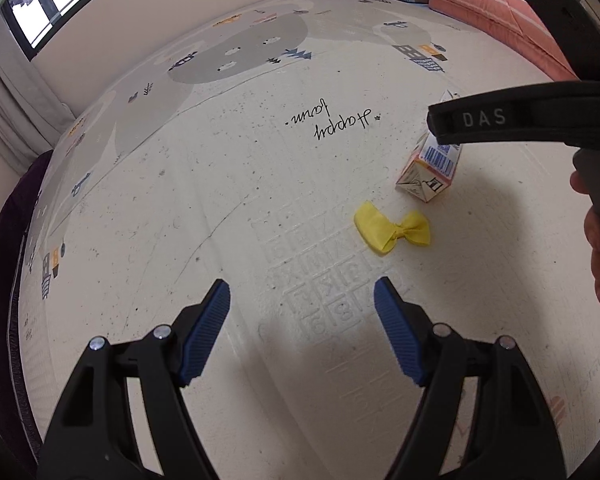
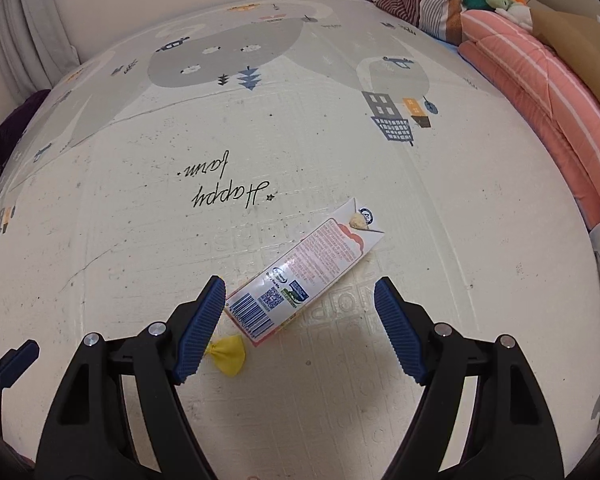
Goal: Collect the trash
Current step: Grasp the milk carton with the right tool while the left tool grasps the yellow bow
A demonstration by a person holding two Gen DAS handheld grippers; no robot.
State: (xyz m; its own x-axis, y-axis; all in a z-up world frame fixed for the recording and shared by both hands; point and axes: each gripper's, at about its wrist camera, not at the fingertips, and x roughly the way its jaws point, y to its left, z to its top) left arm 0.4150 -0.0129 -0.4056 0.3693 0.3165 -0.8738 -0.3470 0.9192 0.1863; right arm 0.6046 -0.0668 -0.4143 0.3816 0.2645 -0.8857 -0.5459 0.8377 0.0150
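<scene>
Both tools released above the floor mat.
Our right tool [image 2: 300,292] straddles the carton [image 2: 300,276]; left tool [image 1: 302,294] hangs near the yellow wrapper [image 1: 392,230]. We'd centre before clenching.

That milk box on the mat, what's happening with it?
A person is picking up trash with tongs in each hand. The right tongs hang open over the milk carton, lying flat on the play mat, not gripping it. The left tongs are open and empty near a yellow wrapper. Nothing is picked up yet.
</scene>
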